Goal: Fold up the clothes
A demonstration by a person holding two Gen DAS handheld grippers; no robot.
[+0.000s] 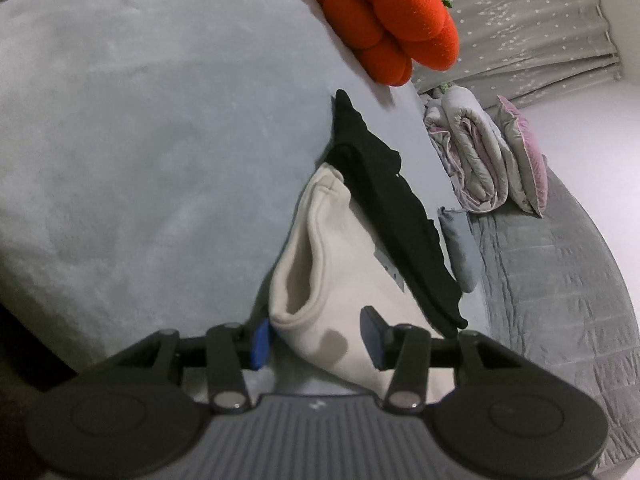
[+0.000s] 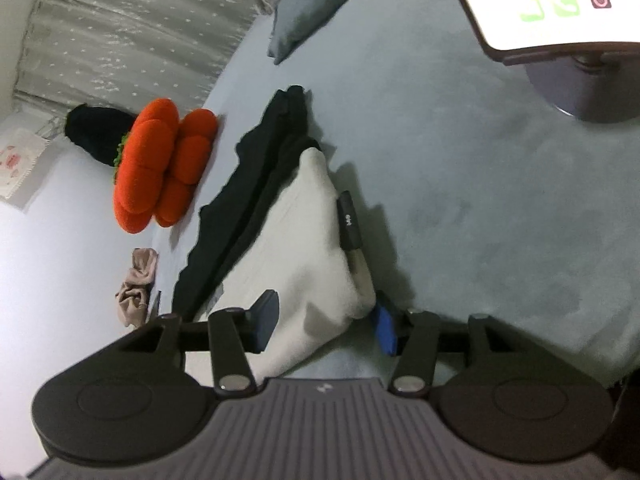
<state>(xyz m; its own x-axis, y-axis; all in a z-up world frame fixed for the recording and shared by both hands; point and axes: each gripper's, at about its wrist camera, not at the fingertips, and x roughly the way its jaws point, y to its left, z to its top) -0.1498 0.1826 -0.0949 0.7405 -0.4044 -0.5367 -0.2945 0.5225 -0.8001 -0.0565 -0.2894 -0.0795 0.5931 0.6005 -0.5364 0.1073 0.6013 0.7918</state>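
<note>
left gripper (image 1: 318,338): matte black linkage arms with silver pivot screws behind the jaws, blue pads (image 1: 261,343) at the tips, ribbed grey housing with a small white logo. right gripper (image 2: 326,322) looks the same, with blue pads (image 2: 385,330).

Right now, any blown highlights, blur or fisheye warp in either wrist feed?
Left wrist: curtain and bed edge bow strongly; the cream garment stays readable, the black garment is crushed to featureless dark. Right wrist: the phone screen at top right is overexposed; the orange cushion looks soft.
</note>
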